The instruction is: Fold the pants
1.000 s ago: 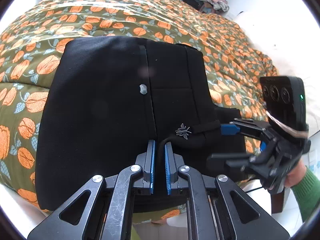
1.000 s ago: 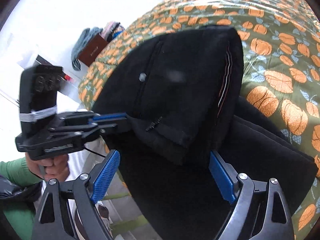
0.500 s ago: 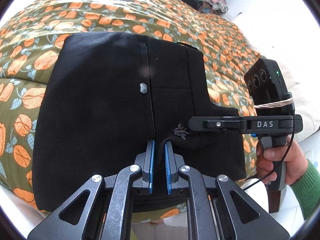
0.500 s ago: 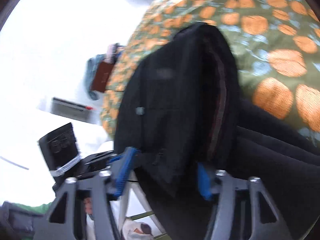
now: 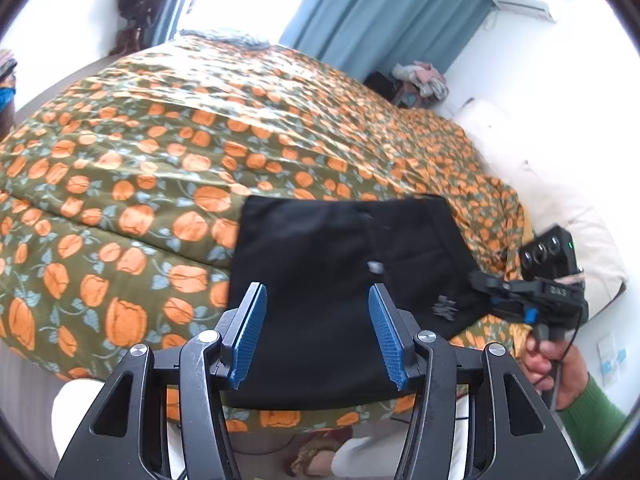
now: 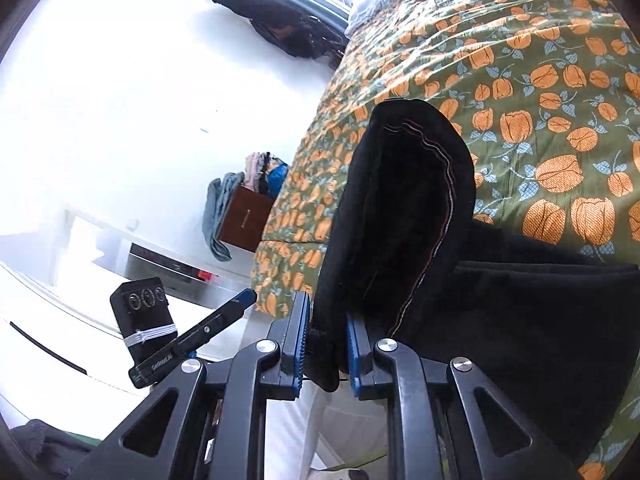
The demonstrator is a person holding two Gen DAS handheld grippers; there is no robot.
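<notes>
Right gripper [image 6: 325, 354] is closing its jaws on the near edge of the black pants [image 5: 344, 280] lying on the bedspread [image 5: 160, 168], while the left gripper [image 5: 316, 336] is opening, empty, above them.

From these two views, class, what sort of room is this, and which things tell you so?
Most likely a bedroom: a bed under an orange-flowered quilt, blue curtains at a bright window, and clothes heaped on a small wooden cabinet by the wall.
</notes>
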